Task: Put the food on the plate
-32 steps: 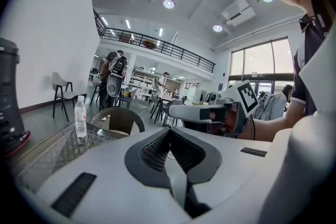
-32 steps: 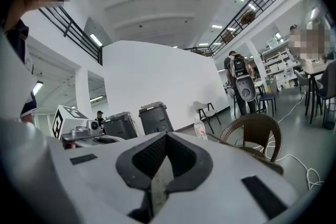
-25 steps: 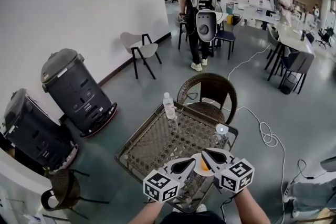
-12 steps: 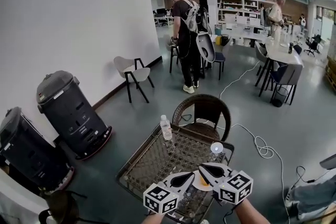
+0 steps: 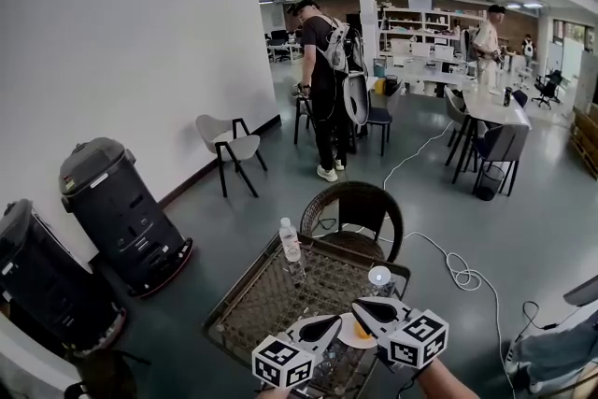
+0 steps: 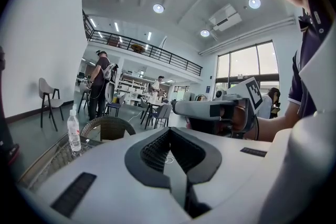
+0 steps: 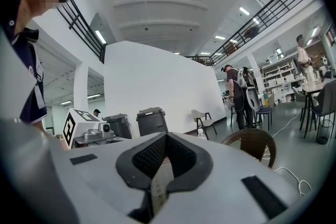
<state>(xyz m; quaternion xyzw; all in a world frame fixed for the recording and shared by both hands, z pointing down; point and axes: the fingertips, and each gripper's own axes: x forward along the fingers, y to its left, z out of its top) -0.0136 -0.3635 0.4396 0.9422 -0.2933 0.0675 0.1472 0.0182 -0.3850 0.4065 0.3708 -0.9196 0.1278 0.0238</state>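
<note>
Low in the head view, a white plate (image 5: 347, 335) lies on the wicker table (image 5: 266, 290) with an orange piece of food (image 5: 361, 330) on it. My left gripper (image 5: 333, 323) and right gripper (image 5: 363, 306) hover close together just above the plate, tips pointing away from me. In the left gripper view the left gripper (image 6: 170, 131) has its jaws closed together with nothing between them. The right gripper (image 7: 167, 137) in its own view is also shut and holds nothing. Both gripper views look out level over the room, so plate and food are hidden there.
A clear water bottle (image 5: 291, 241) stands at the table's far edge, and a second clear capped container (image 5: 379, 277) near the right edge. A brown wicker chair (image 5: 360, 206) sits behind the table. Two dark bins (image 5: 117, 196) stand left; people stand farther back.
The head view has tilted upward, showing more of the room and ceiling; table and grippers sit lower in frame. Both grippers stay shut over the plate.
</note>
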